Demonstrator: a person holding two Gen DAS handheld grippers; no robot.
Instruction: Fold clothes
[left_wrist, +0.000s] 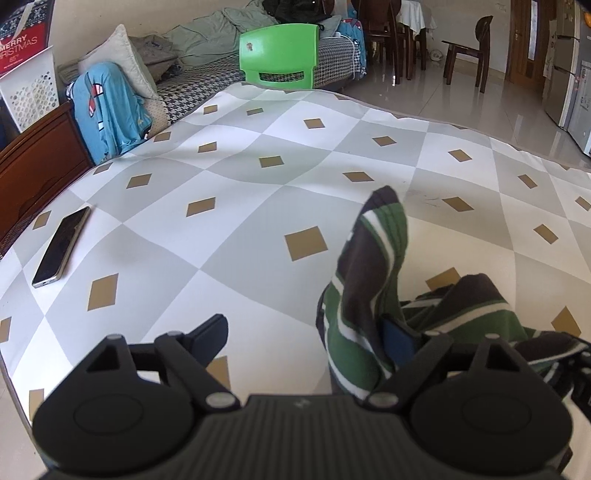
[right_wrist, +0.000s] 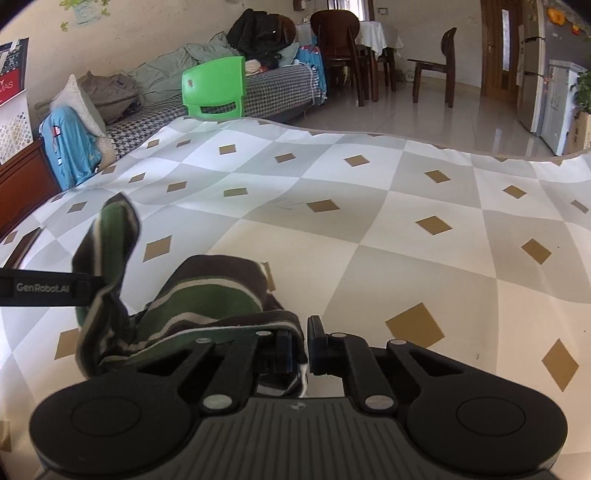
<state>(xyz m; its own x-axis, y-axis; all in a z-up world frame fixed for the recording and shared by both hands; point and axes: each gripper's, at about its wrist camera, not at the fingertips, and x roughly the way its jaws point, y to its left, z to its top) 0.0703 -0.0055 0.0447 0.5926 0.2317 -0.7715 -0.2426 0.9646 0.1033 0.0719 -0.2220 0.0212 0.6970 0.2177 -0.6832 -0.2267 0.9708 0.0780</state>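
Striped garment (left_wrist: 373, 288), green/dark/white: bunched on checked table cover (left_wrist: 240, 192), at 4 o'clock of left view
Left gripper (left_wrist: 306, 336): fingers spread wide, cloth draped over right finger
Right gripper (right_wrist: 299, 347): nearly closed, pinching garment edge
Phone (left_wrist: 61, 247): 9 o'clock, well apart

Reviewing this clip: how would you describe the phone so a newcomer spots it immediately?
Start from the large table covering patterned with grey, white and gold diamonds. Go to its left edge, beside the dark wooden furniture. The phone lies flat there, a slim dark-screened slab, far from the striped green garment.
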